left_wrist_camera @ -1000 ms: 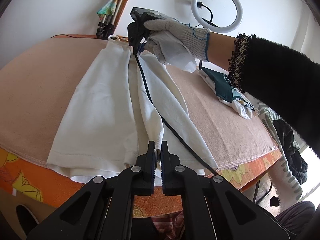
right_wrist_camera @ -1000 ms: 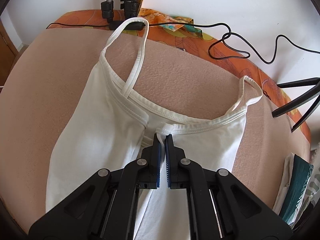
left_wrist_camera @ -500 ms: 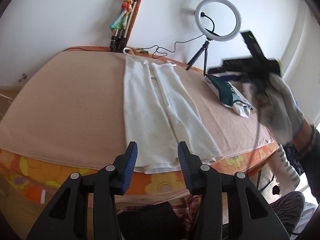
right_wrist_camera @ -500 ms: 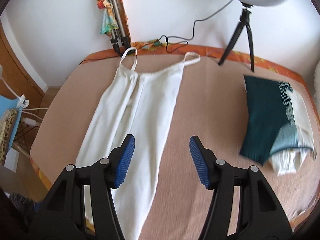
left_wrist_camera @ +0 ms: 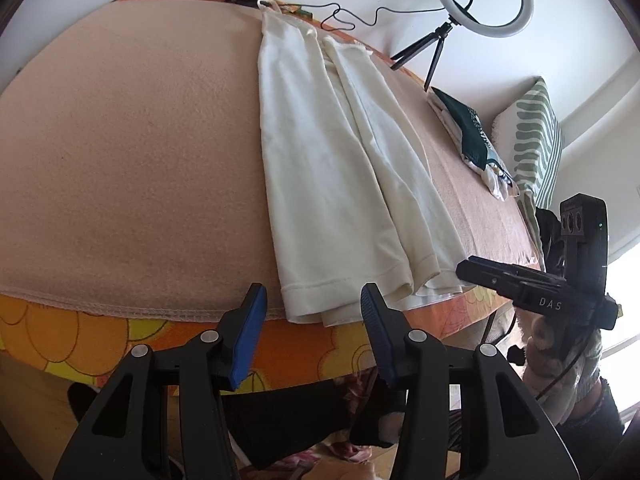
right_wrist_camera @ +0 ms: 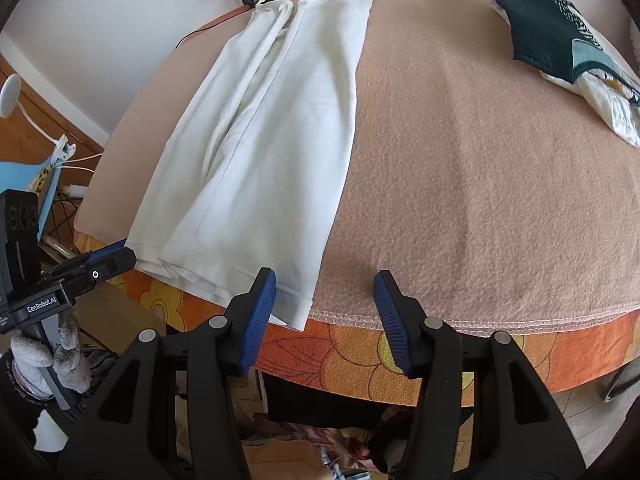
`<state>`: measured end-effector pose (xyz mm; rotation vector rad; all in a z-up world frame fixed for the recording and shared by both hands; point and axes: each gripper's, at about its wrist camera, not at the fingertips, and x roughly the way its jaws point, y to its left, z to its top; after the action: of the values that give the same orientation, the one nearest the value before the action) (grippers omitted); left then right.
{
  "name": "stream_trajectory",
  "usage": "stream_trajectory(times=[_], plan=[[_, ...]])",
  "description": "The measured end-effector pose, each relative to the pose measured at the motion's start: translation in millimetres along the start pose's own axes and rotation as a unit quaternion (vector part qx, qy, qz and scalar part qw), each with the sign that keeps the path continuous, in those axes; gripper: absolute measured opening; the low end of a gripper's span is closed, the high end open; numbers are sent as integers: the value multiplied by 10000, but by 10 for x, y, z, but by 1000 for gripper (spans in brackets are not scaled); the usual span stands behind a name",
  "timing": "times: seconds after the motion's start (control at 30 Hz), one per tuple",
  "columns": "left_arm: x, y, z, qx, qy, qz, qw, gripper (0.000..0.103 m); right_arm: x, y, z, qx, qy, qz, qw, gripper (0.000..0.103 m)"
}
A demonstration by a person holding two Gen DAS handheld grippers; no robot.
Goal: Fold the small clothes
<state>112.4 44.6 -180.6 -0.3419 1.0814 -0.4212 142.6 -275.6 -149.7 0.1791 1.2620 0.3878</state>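
White camisole [left_wrist_camera: 336, 168] lies lengthwise on the table [left_wrist_camera: 132, 152], sides folded in, hem at the near edge. Left gripper [left_wrist_camera: 310, 320] and right gripper [right_wrist_camera: 325, 304] both off it — fingers released, right's just narrowing, nothing between them.

Each hand-held gripper [left_wrist_camera: 311, 312] was black plastic with ribbed blue pads [left_wrist_camera: 250, 332] and silver screws [left_wrist_camera: 416, 335] at the pivots (one body read "GenRobot.AI", the other "DAS"). The hand [right_wrist_camera: 48, 356] wore a grey-white knit glove.
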Motion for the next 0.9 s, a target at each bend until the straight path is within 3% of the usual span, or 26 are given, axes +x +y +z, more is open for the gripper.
stream_trajectory(times=[0.03,0.07,0.13,0.47,0.63,0.77,0.9], plan=[[37,-23,0,57,58,-46,10000,23,46,7,45,31,-29,49,10000,46],[78,-34,7,67,97,-58,9999,10,54,43,39,-25,-54,67,10000,29],[107,-34,13,37,-9,-45,10000,4,87,143,4,-224,-52,20,9997,8],[-265,-151,-93,232,-346,-313,9986,3,-259,-39,-190,359,-236,756,9962,4],[-273,-122,-226,195,-79,-377,9991,3,-293,-65,-304,378,-24,842,9957,4],[-296,-29,-30,-254,-65,-649,9975,3,-316,-119,-165,759,-4,1270,9890,4],[-365,-74,345,-226,-333,-600,9974,3,-423,-153,123,844,-204,1454,9856,4]])
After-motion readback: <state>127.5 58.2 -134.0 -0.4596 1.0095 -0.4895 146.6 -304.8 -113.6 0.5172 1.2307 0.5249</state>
